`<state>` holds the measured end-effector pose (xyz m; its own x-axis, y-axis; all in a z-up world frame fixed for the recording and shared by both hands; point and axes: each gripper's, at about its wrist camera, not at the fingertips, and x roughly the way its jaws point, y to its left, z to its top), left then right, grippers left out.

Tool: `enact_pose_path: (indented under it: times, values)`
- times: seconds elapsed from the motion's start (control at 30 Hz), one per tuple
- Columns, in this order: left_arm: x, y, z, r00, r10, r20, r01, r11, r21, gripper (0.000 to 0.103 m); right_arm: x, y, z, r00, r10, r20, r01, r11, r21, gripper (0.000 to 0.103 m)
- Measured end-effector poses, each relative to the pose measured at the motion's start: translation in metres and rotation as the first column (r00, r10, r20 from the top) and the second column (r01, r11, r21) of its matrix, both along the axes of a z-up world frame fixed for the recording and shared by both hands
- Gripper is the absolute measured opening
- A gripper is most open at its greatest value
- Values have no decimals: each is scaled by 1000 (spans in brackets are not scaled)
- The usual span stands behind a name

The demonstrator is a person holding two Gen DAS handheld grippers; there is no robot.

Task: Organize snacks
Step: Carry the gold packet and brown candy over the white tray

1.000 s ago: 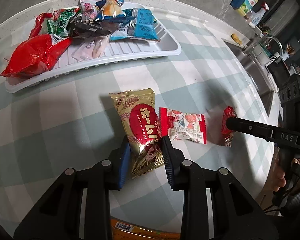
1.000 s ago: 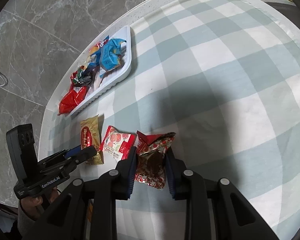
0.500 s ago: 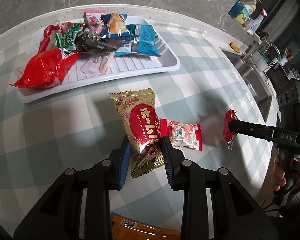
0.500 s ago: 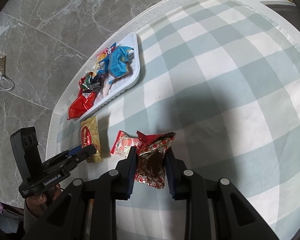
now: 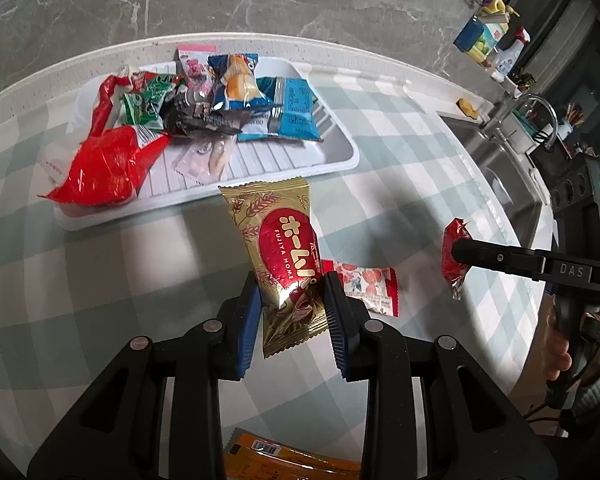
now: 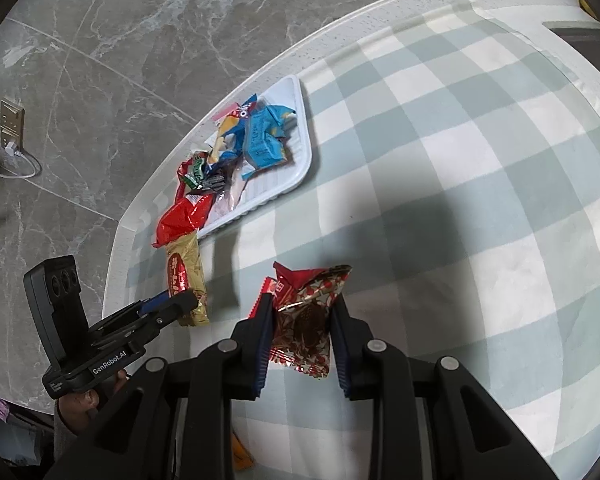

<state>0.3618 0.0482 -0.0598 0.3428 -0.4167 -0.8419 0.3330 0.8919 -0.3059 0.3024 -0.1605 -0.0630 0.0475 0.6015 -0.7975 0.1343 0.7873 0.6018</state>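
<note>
You've lifted the gold snack (image 5: 285,256) and the red snack (image 6: 306,312) off the checked cloth (image 5: 99,272), nearer the tray (image 5: 340,162).

Gold snack packet (image 5: 285,248) between tongs (image 5: 291,300)

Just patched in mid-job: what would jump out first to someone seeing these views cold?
Each gripper is clamped on a snack: the left gripper holds a gold packet, the right gripper a red-and-brown foil packet. Beyond them, the white tray is heaped with bright wrappers, a red bag hanging over its near left end. A strawberry-print packet lies loose on the checked cloth.
</note>
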Motion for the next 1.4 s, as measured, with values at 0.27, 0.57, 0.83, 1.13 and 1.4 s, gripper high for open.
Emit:
enact_pose_path:
  times: [0.27,0.57,0.83,1.13,1.4]
  values:
    - [7,3,10,1000,6,22,-6,1000,-4,29,11,7,4,1000,10,13,-10,1000,7,29]
    - [16,7,16,999,14,35,-14,1000,-9,29,24,14,7,999,19,29,-20,1000,14,29]
    - [26,10,21,999,25,47,-25,1000,-14,29,39,22,10,999,30,46,-31,999,20,29]
    - [40,15,26,998,44,53,-43,999,-19,29,58,31,9,998,41,57,-43,999,26,29]
    - [56,22,29,996,68,59,-67,998,-21,29,76,40,7,996,56,67,-58,998,31,29]
